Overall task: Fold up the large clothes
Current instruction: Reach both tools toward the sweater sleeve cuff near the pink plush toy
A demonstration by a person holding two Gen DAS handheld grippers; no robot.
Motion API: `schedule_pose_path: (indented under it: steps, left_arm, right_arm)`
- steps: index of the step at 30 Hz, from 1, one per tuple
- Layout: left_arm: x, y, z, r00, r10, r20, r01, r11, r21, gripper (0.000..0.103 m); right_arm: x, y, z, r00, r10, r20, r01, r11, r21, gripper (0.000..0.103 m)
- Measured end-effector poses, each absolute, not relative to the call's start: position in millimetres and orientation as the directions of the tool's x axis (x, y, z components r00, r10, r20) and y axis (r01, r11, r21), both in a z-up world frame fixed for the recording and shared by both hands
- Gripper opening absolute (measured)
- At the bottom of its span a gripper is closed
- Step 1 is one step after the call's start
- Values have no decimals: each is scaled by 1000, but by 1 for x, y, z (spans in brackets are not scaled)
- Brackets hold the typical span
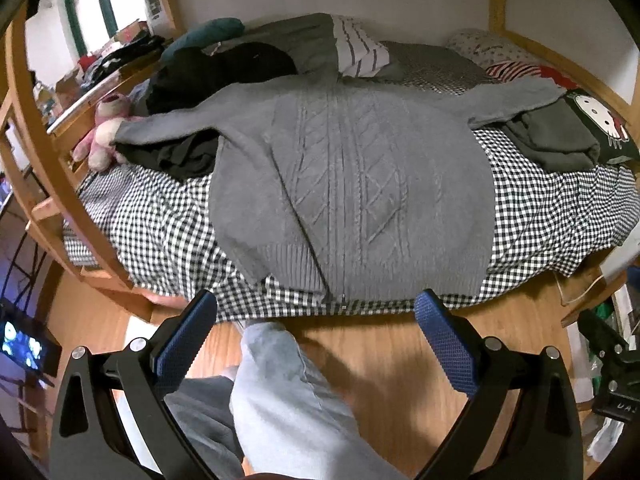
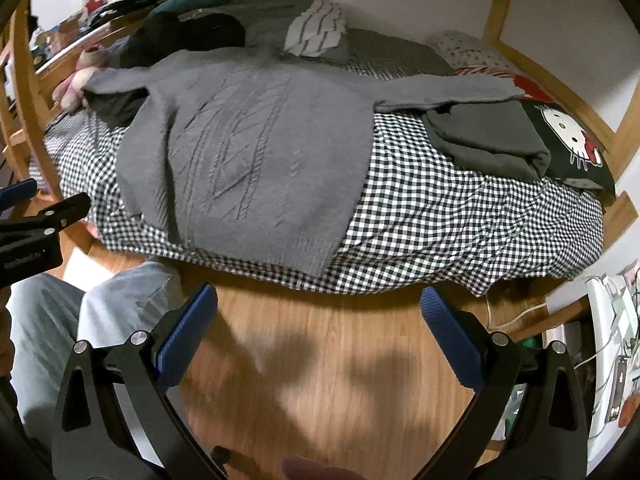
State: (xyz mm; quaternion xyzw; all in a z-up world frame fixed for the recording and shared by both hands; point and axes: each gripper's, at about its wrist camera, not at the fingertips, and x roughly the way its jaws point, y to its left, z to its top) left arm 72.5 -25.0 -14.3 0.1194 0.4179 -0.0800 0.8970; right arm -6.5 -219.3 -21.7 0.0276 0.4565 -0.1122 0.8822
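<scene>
Both jaws stand wide apart and hold nothing: the left gripper (image 1: pixel 316 316) and right gripper (image 2: pixel 320 312) hang over the wooden floor (image 2: pixel 320 360) at the bottom of each frame, short of the bed's near edge. Above them, mid-frame, the grey cable-knit sweater (image 1: pixel 352 184) lies flat on the black-and-white checked bedspread (image 1: pixel 552 208), hem nearest the jaws and sleeves spread toward the left and right edges. A folded dark garment (image 2: pixel 488 140) sits beside the right sleeve. Bare checked cloth shows right of the sweater. The person's pale trouser leg (image 1: pixel 288 400) fills the lower centre.
</scene>
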Motion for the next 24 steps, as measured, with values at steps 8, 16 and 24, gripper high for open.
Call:
schedule_pose_path:
  steps: [8,16,24]
  left_arm:
    - [139,-16,-20,638,-23,-770,240,956,171,98]
    - [230,28,-29,625,17,-781,183,969,167,98]
    - [330,74,-45,613,47,-788,130,979,159,98]
  right_arm:
    - [39,-219,-30,549,-201,-812,266,962,-59,100]
    - [97,-197,-49,528,-203,-824,263,962,-69,100]
    - [165,-167,-63,535,-223,-815,251,963,-99,100]
